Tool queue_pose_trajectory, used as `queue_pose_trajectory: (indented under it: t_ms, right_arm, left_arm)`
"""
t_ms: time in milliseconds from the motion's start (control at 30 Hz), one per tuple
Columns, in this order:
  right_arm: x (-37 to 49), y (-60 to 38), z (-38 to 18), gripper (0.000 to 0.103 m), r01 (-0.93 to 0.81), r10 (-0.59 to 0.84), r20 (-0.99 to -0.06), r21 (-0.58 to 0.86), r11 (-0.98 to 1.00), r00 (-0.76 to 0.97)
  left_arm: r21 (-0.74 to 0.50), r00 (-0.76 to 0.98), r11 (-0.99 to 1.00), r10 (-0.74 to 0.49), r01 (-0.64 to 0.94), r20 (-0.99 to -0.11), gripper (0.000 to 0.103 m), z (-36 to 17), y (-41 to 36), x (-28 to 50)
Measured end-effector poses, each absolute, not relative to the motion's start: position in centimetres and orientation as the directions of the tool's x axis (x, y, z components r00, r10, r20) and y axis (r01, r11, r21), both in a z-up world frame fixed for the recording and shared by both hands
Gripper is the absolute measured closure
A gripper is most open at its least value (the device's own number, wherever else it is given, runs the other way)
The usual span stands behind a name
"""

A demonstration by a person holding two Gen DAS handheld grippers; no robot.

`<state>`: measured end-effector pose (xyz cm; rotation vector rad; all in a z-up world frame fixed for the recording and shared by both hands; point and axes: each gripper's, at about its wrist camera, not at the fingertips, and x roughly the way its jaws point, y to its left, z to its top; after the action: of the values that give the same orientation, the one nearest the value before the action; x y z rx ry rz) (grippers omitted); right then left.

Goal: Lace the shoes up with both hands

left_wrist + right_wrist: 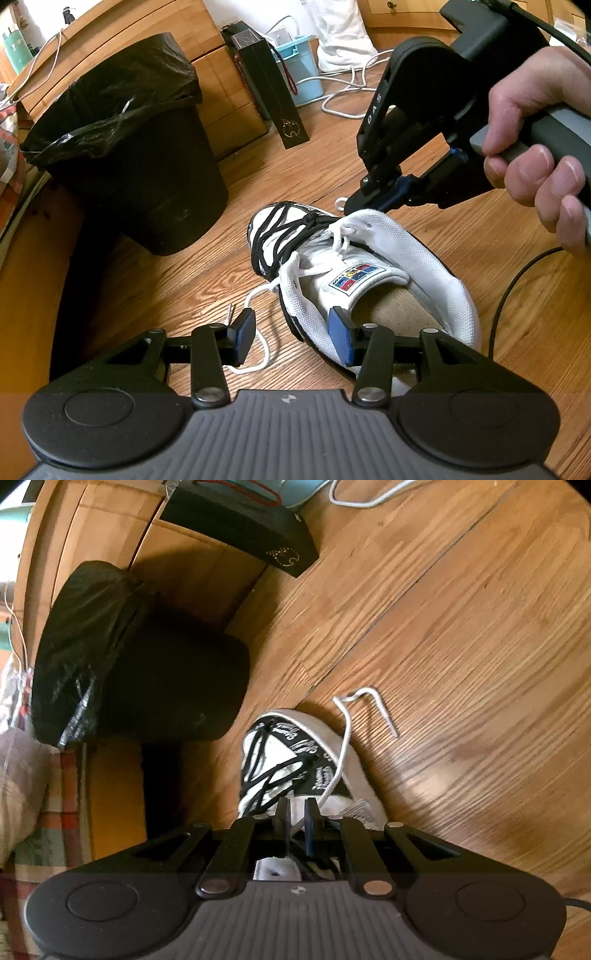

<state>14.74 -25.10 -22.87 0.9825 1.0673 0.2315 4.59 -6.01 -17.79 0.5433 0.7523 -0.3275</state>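
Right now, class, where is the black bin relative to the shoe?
In the left wrist view the black bin stands on the wooden floor, up and left of the shoe, beside wooden drawers.

Daylight, moderately bright. The black bin (pixel 136 147) casts a deep shadow on the wooden floor (pixel 424 266). Strong fisheye bending at the edges; right wrist view shows motion blur.

"DAS" on the right gripper (pixel 373 197); shoe (pixel 369 280) label unreadable.
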Motion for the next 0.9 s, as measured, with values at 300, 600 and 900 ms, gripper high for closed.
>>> queue_pose_trajectory:
  t_ms: [300,600,900]
  right_arm:
    - [14.4,-26.2,-22.3,0.102,0.282,0.555,-0.623,0.765,0.579,0.552]
    - [14.6,-26.2,-22.7,0.089,0.268,0.633,-0.586,0.804,0.530,0.506]
    - [14.5,-25.9,-22.9,0.086,0.263,0.636,-0.604,0.791,0.553,0.479]
  left_arm:
    - [0.343,0.689,0.819,-0.087,0.461,-0.719,0.055,-17.8,-5.9,4.6]
    - [0.341,0.688,0.818,-0.089,0.463,-0.720,0.055,-17.8,-5.9,4.6]
    - [0.343,0.687,0.816,-0.090,0.466,-0.721,0.055,-17.7,-5.8,4.6]
